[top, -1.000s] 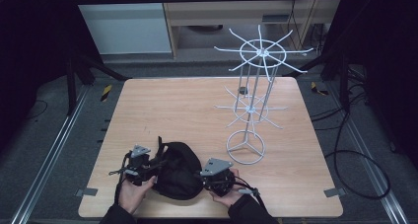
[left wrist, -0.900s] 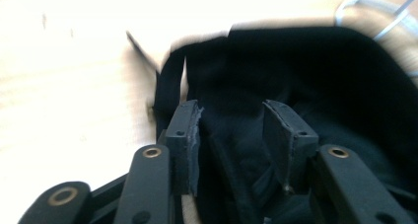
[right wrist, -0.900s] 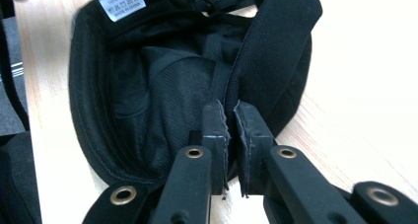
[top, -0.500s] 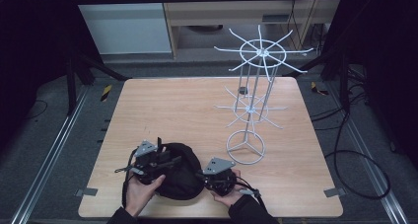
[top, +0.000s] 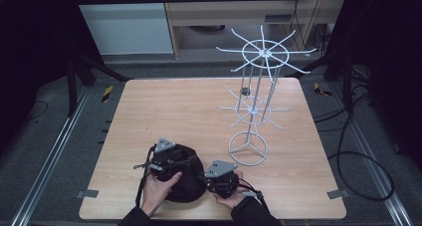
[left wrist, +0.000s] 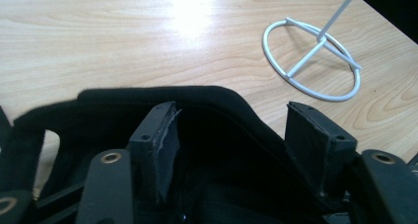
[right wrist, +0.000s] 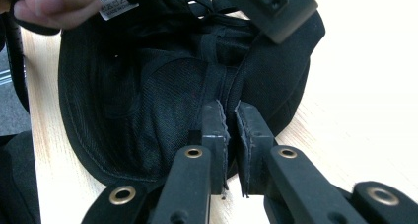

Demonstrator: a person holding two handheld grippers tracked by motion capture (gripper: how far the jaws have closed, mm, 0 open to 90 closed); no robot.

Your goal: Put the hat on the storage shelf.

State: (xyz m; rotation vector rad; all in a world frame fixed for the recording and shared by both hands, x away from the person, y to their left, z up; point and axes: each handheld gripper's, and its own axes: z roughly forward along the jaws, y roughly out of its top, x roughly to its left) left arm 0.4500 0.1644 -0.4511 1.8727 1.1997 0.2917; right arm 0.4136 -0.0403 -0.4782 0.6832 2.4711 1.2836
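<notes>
1. At the near edge of the table [top: 149,116], between the person's two hands, lies a black cap [top: 185,186], turned so that its inside faces up.
2. The left gripper [left wrist: 241,135] has its jaws spread wide apart, one on each side of the cap's rim; the rim passes between them, but they do not press it yet.
3. The right gripper [right wrist: 230,130] has its jaws almost closed together at the cap's edge. Whether a fold of the fabric is pinched between them I cannot tell, because the narrow gap looks empty at its lower part.
4. Compared with a second ago, the left gripper has moved from the left side of the cap onto the top of it, and the left hand [top: 158,192] now lies under the cap's near edge. The right gripper has moved very little.
5. I judge that this means the cap is being taken at two points, to lift and open it.
6. The white wire rack [top: 254,111] stands well apart at the right side of the table, and its arms carry nothing. Probably the cap will go there, so a firm hold by the left gripper is needed first.
</notes>
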